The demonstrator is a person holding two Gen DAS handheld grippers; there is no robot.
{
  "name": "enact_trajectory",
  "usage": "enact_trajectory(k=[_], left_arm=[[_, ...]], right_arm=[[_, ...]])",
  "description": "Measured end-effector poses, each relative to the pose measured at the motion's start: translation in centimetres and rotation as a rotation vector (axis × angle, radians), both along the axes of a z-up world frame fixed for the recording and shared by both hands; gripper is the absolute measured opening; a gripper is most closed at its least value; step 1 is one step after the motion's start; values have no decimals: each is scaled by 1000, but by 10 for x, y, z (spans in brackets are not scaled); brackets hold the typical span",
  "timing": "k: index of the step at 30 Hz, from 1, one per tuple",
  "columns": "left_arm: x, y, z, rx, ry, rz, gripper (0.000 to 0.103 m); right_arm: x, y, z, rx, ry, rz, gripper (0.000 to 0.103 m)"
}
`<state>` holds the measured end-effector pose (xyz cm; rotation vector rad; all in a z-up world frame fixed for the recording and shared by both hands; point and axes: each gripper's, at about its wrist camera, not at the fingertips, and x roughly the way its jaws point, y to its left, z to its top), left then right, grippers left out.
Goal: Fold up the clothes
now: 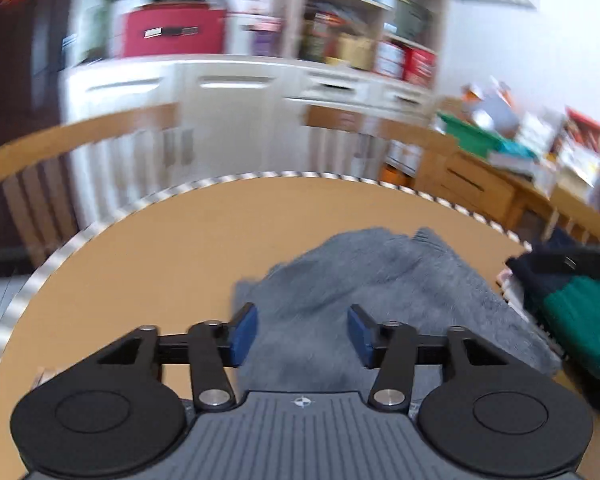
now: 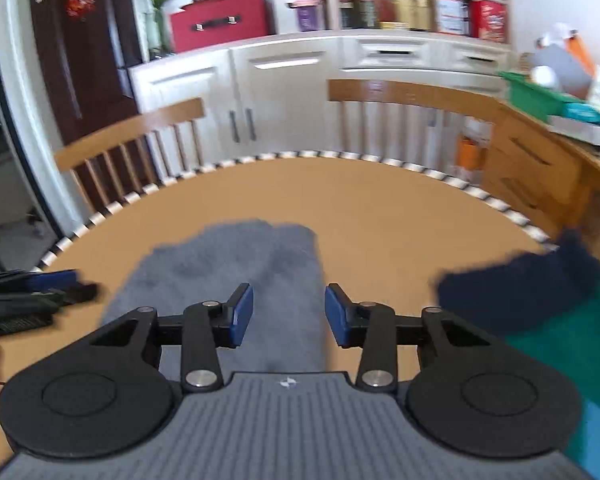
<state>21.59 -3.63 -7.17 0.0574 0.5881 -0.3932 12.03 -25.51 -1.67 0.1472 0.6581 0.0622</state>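
Note:
A grey fleecy garment (image 1: 380,288) lies folded on the round tan table (image 1: 148,264). My left gripper (image 1: 302,334) is open and empty, hovering over the garment's near left part. In the right wrist view the same grey garment (image 2: 236,272) lies under my right gripper (image 2: 289,316), which is open and empty. The left gripper (image 2: 40,292) shows at the left edge of that view. A navy and green garment (image 2: 540,304) lies at the right, also in the left wrist view (image 1: 572,312).
The table has a striped rim (image 2: 340,156). Two wooden chairs (image 2: 140,140) stand behind it. White cabinets (image 2: 284,92) and a wooden sideboard (image 2: 540,160) with clutter stand further back. A dark door (image 2: 80,60) is at the left.

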Motion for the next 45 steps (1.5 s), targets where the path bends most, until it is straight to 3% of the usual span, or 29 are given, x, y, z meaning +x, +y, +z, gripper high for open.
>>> enact_trajectory(k=[5,7,8,9,10,11,13,17,19,21,24,28,29,32,34,36,39,41,45], left_arm=[[57,-40,-18,86,33,-103,64],[72,-48,-30,109,74,-131,64],[79,-52,-35,120,95,-144,52],[83,-55,-39,131,96,-155,43],[81,-56,-38,140,69,-162,18],[78,-57,-35,148,41,-162,11],[68,-52,-19,102,-21,-133,7],[64,-42,3,36,-127,-51,7],[81,-49,-2,51,-96,-30,8],[100,-56,-12,69,-51,-13,8],[128,-63,-45,83,80,-2,11],[133,-57,-48,92,59,5,38],[133,-55,-46,88,57,3,40],[127,-44,-39,53,90,-5,34],[122,-37,-34,29,112,-10,30],[118,-30,-29,6,135,-15,26],[113,-23,-29,-7,180,-20,23],[110,-25,-45,19,208,-2,28],[97,-11,-32,-18,198,58,33]], right_arm=[[62,4,-33,147,137,-7,43],[75,7,-42,182,168,-26,36],[80,8,-46,180,181,-41,10],[83,10,-49,176,187,-53,9],[83,13,-47,163,175,-51,8],[80,16,-43,138,146,-40,8],[73,22,-29,77,79,-16,8],[73,32,-1,17,-38,20,8],[92,36,1,-17,-50,23,8],[116,35,-17,-4,9,-13,9],[141,24,-54,36,130,-62,14],[138,0,-76,181,182,-101,16],[135,-6,-72,205,179,-111,16],[127,-22,-49,229,102,-179,34],[128,-24,-36,204,54,-171,33],[138,-18,-33,187,72,-92,29],[153,0,-53,52,152,-33,24],[161,7,-69,-10,212,-27,24],[150,-1,-56,33,186,-49,25]])
